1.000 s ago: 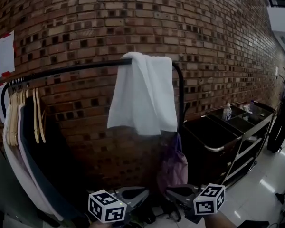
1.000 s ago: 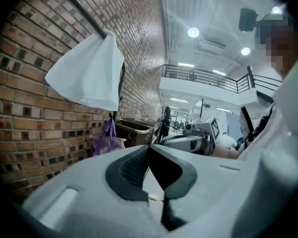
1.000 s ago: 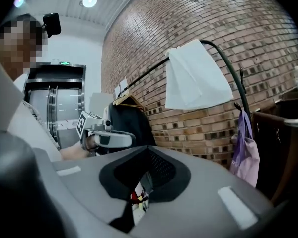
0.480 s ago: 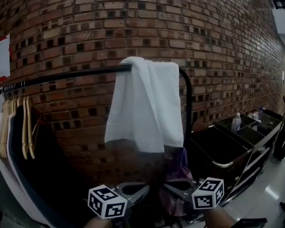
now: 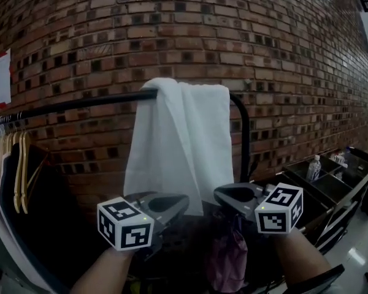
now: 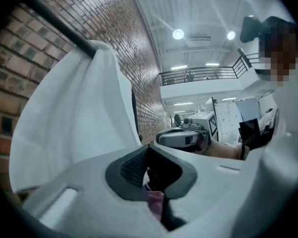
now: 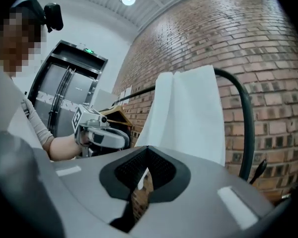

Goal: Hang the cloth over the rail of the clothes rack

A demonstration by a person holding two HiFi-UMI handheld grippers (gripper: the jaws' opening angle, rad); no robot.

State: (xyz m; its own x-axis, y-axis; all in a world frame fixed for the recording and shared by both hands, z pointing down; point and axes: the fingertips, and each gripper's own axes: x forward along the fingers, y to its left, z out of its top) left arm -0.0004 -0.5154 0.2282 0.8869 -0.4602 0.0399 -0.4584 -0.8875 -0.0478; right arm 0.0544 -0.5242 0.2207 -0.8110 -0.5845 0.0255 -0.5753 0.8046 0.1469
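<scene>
Head view: cloth (image 5: 178,139) draped over rail (image 5: 80,103); hangers (image 5: 17,170) at left, partly cut off; cart (image 5: 331,187) at right. Left gripper (image 5: 176,202) & right gripper (image 5: 224,195) clenched, empty, in front of cloth's lower edge.

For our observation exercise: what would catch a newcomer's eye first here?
The white cloth draped over the black rail stands out against the brick wall. Below it, the left gripper and right gripper are shut and empty. Wooden hangers hang at the rail's left end.
</scene>
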